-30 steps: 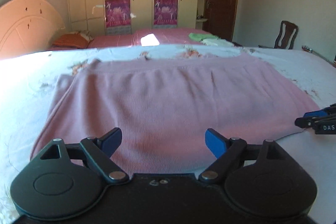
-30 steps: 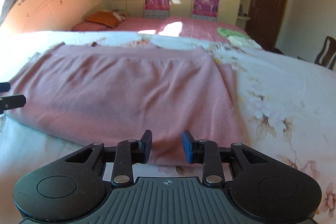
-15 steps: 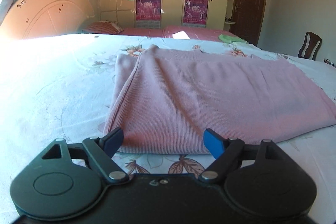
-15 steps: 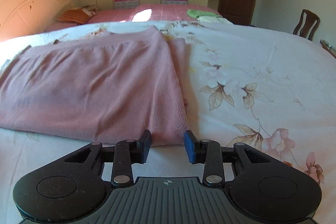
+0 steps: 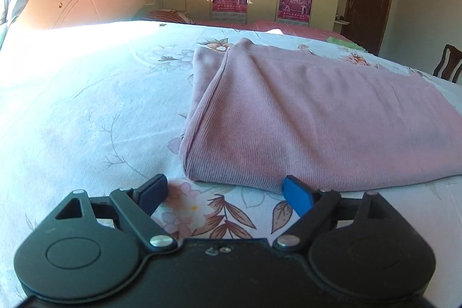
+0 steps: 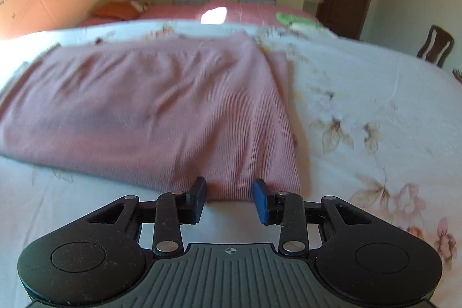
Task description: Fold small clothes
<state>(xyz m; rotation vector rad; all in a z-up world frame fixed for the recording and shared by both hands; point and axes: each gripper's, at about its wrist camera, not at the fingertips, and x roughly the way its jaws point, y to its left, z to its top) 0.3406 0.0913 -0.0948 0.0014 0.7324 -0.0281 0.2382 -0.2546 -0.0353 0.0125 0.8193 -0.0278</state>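
Pink garment (image 5: 317,117), folded, flat on floral sheet (image 5: 86,106); centre-right of left view, centre-left of right view (image 6: 150,106).
Left gripper (image 5: 225,192): jaws wide apart, empty, at the garment's near corner.
Right gripper (image 6: 229,199): jaws parted, empty, at the garment's near edge.
Chair (image 6: 436,45), far right.

The left gripper (image 5: 225,192) had its jaws wide apart, just above the flowery bed sheet (image 5: 86,111). The folded pink top (image 5: 317,120) lay on the bed, its near corner right beside the blue fingertips (image 5: 297,194).
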